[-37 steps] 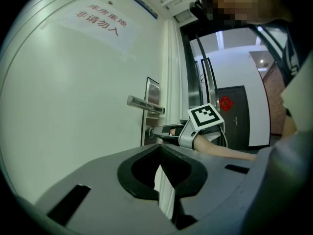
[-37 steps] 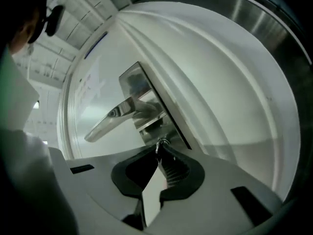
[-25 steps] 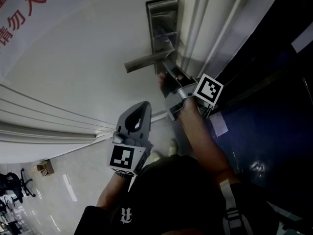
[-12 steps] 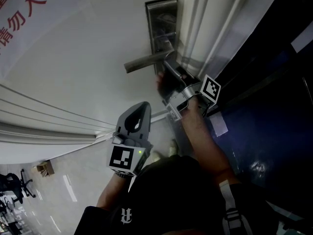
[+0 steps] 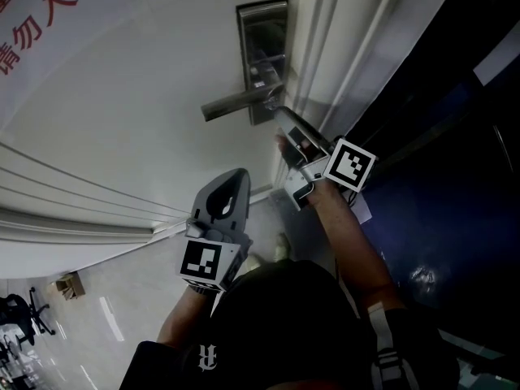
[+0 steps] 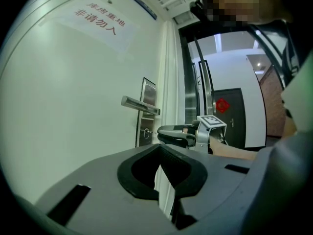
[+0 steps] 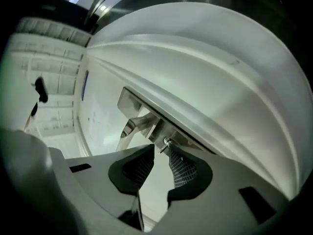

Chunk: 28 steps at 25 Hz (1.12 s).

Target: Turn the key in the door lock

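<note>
A steel lock plate (image 5: 262,55) with a lever handle (image 5: 234,102) sits on the white door (image 5: 146,96). A small key (image 7: 163,146) sticks out of the keyhole (image 7: 167,141) below the handle. My right gripper (image 7: 161,153) is open just short of the keyhole, and the key lies in the gap close to the right pad (image 7: 182,169). In the head view the right gripper (image 5: 281,117) points at the plate's lower end. My left gripper (image 5: 240,174) hangs lower left, shut on nothing, away from the door. The left gripper view shows the key (image 6: 149,131) and the right gripper (image 6: 159,133) from the side.
White frame mouldings (image 5: 341,47) run along the door's right edge, with a dark doorway (image 5: 455,161) beyond. A paper notice with red characters (image 5: 32,15) hangs on the door at upper left. Tiled floor (image 5: 106,307) lies below.
My right gripper has rolled at the wrist and drawn back slightly from the lock plate. The left gripper has stayed where it was.
</note>
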### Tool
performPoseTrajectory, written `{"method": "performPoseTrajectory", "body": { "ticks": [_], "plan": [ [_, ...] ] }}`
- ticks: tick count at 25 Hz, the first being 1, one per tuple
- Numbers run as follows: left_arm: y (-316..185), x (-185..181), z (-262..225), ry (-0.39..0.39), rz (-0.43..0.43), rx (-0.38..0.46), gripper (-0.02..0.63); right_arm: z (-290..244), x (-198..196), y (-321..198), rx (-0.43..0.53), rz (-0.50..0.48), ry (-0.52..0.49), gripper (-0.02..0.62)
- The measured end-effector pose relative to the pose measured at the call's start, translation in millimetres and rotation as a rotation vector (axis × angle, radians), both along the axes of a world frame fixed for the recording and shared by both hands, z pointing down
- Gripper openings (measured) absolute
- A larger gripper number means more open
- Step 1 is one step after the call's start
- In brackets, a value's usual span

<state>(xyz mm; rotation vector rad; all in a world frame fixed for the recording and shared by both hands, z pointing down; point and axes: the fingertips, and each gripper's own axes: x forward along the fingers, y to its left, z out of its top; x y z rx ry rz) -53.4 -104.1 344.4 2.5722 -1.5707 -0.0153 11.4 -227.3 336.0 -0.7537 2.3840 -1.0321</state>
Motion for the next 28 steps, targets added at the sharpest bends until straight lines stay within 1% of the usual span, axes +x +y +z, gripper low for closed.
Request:
{"method": "performPoseTrajectory", "body": {
  "ticks": [2, 3, 4, 5, 8, 13, 14, 15, 16, 18, 25, 28],
  "plan": [
    [0.2, 0.6, -1.5, -0.001, 0.003, 0.010, 0.006, -0.5, 5.0, 3.2, 0.060, 0.047, 0.124, 0.074],
    [0.5, 0.7, -1.9, -0.001, 0.004, 0.011, 0.006, -1.3, 5.8, 5.1, 0.101, 0.066, 0.199, 0.074],
    [0.9, 0.6, -1.9, -0.002, 0.005, 0.010, 0.006, -3.2, 4.7, 7.3, 0.163, 0.080, 0.288, 0.074],
    [1.5, 0.5, -1.8, -0.003, 0.005, 0.008, 0.006, -5.1, 2.5, 9.6, 0.241, 0.094, 0.396, 0.074],
    [3.2, -1.6, -2.2, -0.003, 0.001, 0.011, 0.006, -8.2, -5.4, 15.4, 0.513, 0.149, 0.762, 0.074],
    [5.2, -6.4, -2.3, 0.001, -0.005, 0.001, 0.006, -1.1, -18.5, 13.9, 0.989, 0.322, 1.428, 0.081],
    [5.3, -7.2, -3.0, 0.001, -0.007, 0.007, 0.006, 3.5, -21.5, 12.6, 1.060, 0.345, 1.527, 0.086],
    [5.3, -8.0, -3.9, 0.001, -0.009, 0.014, 0.006, 7.6, -24.1, 11.3, 1.108, 0.360, 1.597, 0.087],
    [5.4, -8.9, -4.4, 0.001, -0.011, 0.019, 0.006, 10.4, -26.0, 9.6, 1.137, 0.373, 1.640, 0.087],
    [6.0, -10.7, -3.8, 0.002, -0.015, 0.014, 0.006, 11.6, -28.5, 5.5, 1.168, 0.402, 1.680, 0.087],
    [5.7, -12.3, -0.9, 0.006, -0.016, -0.006, 0.006, 7.1, -34.6, -10.7, 1.186, 0.472, 1.750, 0.085],
    [5.2, -12.1, -0.2, 0.007, -0.014, -0.007, 0.006, 6.1, -35.9, -12.8, 1.184, 0.467, 1.758, 0.028]
  ]
}}
